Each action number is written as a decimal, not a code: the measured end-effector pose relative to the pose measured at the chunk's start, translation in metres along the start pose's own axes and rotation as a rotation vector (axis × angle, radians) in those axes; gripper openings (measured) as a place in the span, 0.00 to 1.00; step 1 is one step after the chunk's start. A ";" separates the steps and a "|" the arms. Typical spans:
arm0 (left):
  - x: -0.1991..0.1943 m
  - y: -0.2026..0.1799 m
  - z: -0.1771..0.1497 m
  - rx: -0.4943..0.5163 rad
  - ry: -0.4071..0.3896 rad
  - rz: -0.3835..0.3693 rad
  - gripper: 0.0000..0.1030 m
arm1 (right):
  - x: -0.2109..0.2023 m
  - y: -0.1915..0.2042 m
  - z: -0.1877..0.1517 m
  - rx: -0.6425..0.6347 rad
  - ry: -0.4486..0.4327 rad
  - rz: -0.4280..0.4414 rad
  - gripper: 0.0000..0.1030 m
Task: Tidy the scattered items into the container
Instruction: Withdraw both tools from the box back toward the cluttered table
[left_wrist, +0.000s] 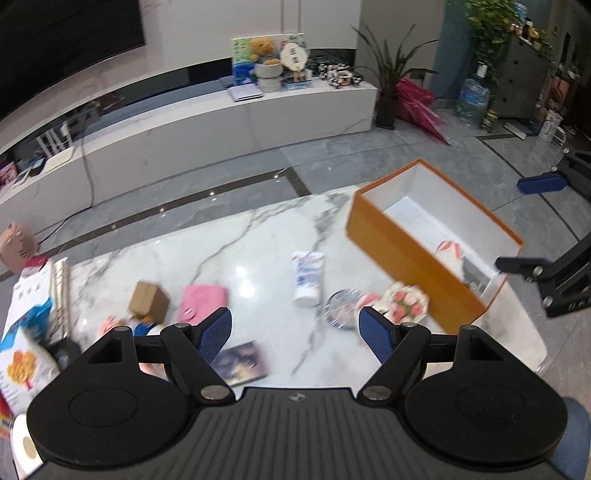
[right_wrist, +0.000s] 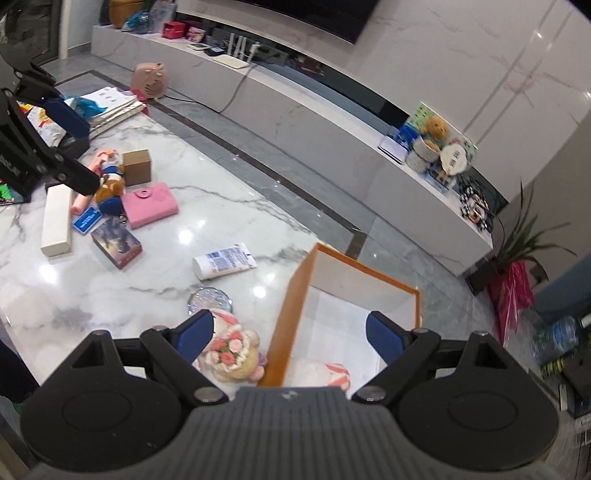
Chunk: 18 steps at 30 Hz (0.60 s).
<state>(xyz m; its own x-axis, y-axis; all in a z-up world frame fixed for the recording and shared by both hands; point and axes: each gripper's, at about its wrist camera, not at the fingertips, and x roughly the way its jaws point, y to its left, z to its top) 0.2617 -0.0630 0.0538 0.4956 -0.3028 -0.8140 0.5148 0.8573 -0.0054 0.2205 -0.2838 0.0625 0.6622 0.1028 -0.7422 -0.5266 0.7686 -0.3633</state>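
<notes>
Both grippers are held wide open and empty above the marble table (left_wrist: 258, 236). Beneath the right gripper (right_wrist: 290, 332), the flowered plush toy (right_wrist: 231, 352) is seen just beside the orange box (right_wrist: 291, 302), against its near wall. The white tube (right_wrist: 223, 261) lies farther out, its long axis across the view. The left gripper (left_wrist: 295, 334) hangs farther back. The box's contents are partly hidden.

Box (right_wrist: 291, 295) on table (right_wrist: 110, 295) — tube (right_wrist: 223, 261), wallet (right_wrist: 149, 205) left of it.
</notes>
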 end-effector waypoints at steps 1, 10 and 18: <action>-0.002 0.008 -0.006 -0.010 0.001 0.006 0.87 | 0.001 0.003 0.001 -0.010 -0.003 0.004 0.88; 0.021 0.076 -0.075 -0.181 0.045 0.060 0.87 | 0.018 0.026 -0.001 -0.086 0.001 0.046 0.89; 0.055 0.116 -0.140 -0.358 0.017 0.170 0.87 | 0.047 0.042 -0.001 -0.098 0.013 0.091 0.89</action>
<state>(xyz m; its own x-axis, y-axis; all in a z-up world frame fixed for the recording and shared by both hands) 0.2511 0.0784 -0.0726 0.5393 -0.1399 -0.8304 0.1485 0.9865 -0.0697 0.2294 -0.2476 0.0115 0.6025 0.1611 -0.7817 -0.6342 0.6912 -0.3464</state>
